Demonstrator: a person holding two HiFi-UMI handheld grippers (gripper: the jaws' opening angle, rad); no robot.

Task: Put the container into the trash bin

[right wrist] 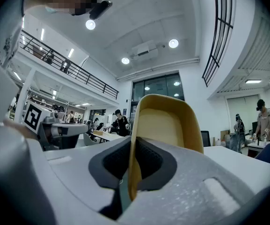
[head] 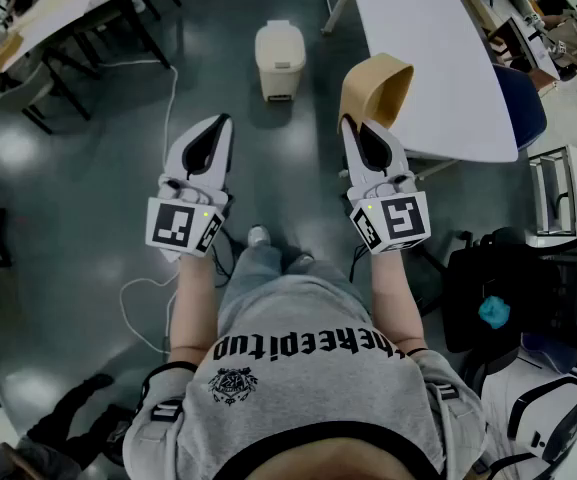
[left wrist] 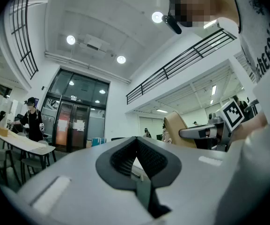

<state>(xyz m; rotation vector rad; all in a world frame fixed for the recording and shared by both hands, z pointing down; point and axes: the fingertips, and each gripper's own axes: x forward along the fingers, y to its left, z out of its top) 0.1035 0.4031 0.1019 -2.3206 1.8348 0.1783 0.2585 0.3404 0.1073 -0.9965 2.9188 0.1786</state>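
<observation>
Container (head: 376,90) sticks out forward past my right gripper (head: 357,130), long axis in line with jaws, far end pointing away from me. Jaws clamped on its side wall (thin edge between pads). Held in air beside white table (head: 438,68), trash bin (head: 280,60) on floor ahead-left. Left gripper (head: 218,120) pinched closed, nothing in it.

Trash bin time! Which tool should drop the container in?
Right. The right tool grips the tan container by its wall, and the trash bin stands ahead of it. The left tool is shut and empty.
</observation>
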